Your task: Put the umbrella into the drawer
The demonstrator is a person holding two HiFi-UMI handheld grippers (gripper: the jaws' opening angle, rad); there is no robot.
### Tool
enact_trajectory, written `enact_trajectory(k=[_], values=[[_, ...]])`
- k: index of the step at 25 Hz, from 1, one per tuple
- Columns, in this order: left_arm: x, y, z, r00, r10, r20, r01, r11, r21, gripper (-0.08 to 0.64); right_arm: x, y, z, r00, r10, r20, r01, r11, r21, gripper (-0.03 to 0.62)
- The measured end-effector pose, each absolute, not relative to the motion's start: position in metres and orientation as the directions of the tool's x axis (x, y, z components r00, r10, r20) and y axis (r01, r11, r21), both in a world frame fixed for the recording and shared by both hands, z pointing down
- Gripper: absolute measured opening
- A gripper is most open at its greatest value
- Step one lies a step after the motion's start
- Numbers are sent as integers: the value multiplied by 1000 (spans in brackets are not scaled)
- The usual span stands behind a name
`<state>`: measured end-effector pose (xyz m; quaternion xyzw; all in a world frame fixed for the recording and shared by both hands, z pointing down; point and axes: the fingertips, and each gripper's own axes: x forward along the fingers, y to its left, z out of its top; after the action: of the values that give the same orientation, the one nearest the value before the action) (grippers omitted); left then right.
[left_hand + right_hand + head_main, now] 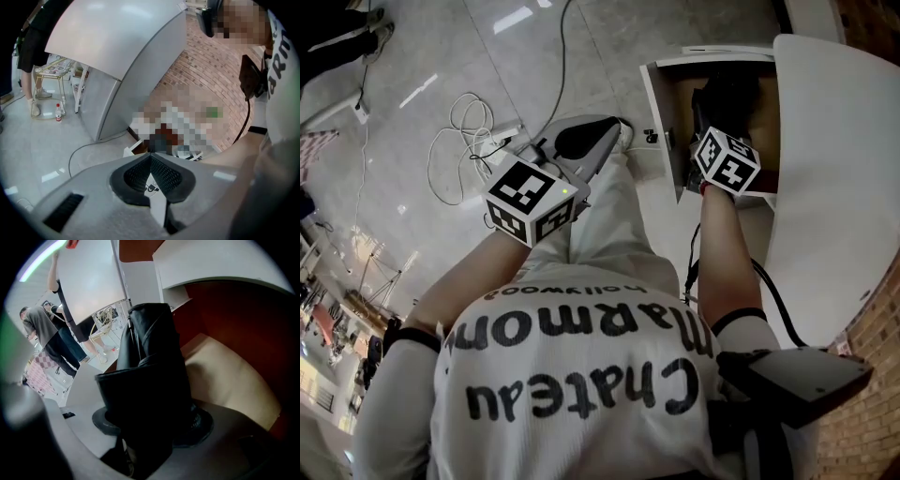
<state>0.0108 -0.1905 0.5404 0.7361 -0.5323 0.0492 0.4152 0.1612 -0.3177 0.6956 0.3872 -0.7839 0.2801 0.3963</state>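
The folded black umbrella [150, 366] stands up between the pads of my right gripper [152, 420], which is shut on it. Behind it lies the open drawer [225, 376], with a tan floor and dark red-brown walls. In the head view the right gripper [722, 108] reaches down into that white-fronted drawer [656, 103], and the umbrella [729, 94] shows as a dark shape inside. My left gripper [581, 141] hangs over the floor to the drawer's left. Its pads [136, 173] meet at the tips with nothing between them, so the left gripper [151, 161] is shut.
A white round tabletop [844, 169] overhangs the drawer on the right, beside a brick wall [862, 422]. White cables [464, 141] and a power strip [502, 139] lie on the tiled floor at left. People [47, 333] stand farther off near a small side table [51, 72].
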Motion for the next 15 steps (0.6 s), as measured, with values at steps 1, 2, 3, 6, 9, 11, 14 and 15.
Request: enact_trajectory(k=[1, 2, 3, 6, 9, 11, 14, 15], values=[[12, -190, 541, 431, -739, 517, -825, -91, 557, 17, 161, -318, 697, -384, -383, 840, -830, 543, -132, 259], [12, -190, 541, 432, -737, 519, -826, -93, 556, 17, 161, -318, 698, -383, -381, 841, -830, 543, -132, 259], [12, -189, 541, 433, -736, 521, -826, -93, 556, 17, 161, -318, 699, -380, -380, 844, -830, 543, -130, 259], [11, -188, 542, 433, -735, 522, -827, -93, 555, 17, 161, -317, 703, -363, -371, 855, -832, 543, -118, 259], [11, -186, 543, 434, -735, 521, -826, -94, 555, 16, 160, -317, 708, -355, -361, 862, -829, 549, -111, 259], [12, -186, 544, 434, -735, 521, -825, -91, 558, 16, 159, -317, 709, -352, -359, 864, -827, 551, -108, 259], [13, -185, 544, 435, -737, 518, -820, -86, 566, 17, 159, -317, 712, -351, -355, 867, -825, 555, -107, 259], [13, -185, 544, 435, -738, 516, -818, -84, 569, 16, 159, -318, 713, -351, -350, 869, -823, 558, -107, 259]])
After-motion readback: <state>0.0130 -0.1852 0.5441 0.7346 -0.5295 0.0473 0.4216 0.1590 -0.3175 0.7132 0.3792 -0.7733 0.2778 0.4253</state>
